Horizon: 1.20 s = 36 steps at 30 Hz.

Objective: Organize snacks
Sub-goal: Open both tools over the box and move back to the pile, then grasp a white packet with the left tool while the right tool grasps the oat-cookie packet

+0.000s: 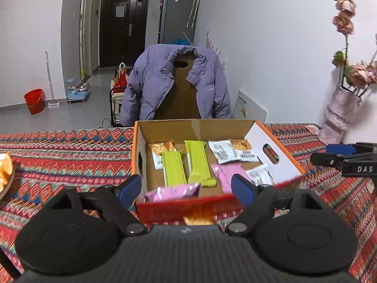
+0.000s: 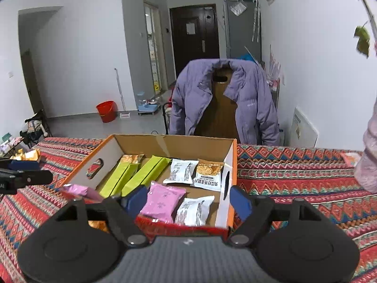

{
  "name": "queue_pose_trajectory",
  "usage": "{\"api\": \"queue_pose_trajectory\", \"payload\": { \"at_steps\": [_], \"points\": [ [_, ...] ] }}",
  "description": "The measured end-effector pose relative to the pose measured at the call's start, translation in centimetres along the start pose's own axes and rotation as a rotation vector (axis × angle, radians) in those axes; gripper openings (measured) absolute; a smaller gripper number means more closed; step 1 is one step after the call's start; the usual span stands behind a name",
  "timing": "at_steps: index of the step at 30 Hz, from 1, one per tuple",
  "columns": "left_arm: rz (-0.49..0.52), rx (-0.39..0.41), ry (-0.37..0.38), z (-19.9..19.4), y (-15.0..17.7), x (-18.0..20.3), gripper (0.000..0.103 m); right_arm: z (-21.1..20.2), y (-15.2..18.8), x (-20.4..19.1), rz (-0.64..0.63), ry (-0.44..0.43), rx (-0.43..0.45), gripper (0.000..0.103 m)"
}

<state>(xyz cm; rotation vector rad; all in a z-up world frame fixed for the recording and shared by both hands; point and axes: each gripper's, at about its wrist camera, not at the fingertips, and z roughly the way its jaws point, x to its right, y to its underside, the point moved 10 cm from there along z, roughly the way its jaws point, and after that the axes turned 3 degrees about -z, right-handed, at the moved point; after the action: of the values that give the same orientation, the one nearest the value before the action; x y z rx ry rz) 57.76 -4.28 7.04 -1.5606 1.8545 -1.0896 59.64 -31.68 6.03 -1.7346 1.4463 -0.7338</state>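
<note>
The left gripper (image 1: 187, 188) is wide open, holding nothing, and the right gripper (image 2: 187, 200) too. The box (image 1: 264, 139) wall stands before both. A purple coat (image 1: 162, 80) hangs at 12 o'clock, maybe on a chair.

two green bars (image 1: 188, 165), two pink packets (image 2: 162, 201)

Just ahead of the matt black plastic left claw (image 1: 187, 189), an open brown corrugated cardboard box (image 1: 165, 127) holds glossy green foil snack packets (image 1: 198, 162) on a patterned woven cloth tablecloth (image 1: 70, 151)
</note>
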Motion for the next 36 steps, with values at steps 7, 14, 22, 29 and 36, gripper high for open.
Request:
{"api": "queue_pose_trajectory", "payload": {
  "at_steps": [7, 14, 22, 29, 36],
  "points": [
    [-0.009, 0.069, -0.040, -7.5, 4.7, 0.2, 0.093, -7.5, 3.0, -2.1, -0.036, -0.037, 0.065, 0.086],
    [0.046, 0.190, -0.101, -14.8, 10.6, 1.9, 0.103, -14.2, 7.8, -4.9, -0.059, -0.081, 0.140, 0.092],
    [0.046, 0.248, -0.110, -20.6, 18.0, 4.4, 0.103, -20.8, 16.3, -8.5, -0.118, -0.042, 0.227, 0.096],
    [0.029, 0.153, -0.097, -21.7, 23.7, 5.4, 0.103, -23.1, 23.8, -10.0, -0.034, -0.049, 0.132, 0.103],
    [0.056, 0.160, -0.119, -22.2, 24.3, 5.6, 0.103, -22.9, 25.6, -9.9, -0.026, -0.019, 0.074, 0.103]
  ]
}}
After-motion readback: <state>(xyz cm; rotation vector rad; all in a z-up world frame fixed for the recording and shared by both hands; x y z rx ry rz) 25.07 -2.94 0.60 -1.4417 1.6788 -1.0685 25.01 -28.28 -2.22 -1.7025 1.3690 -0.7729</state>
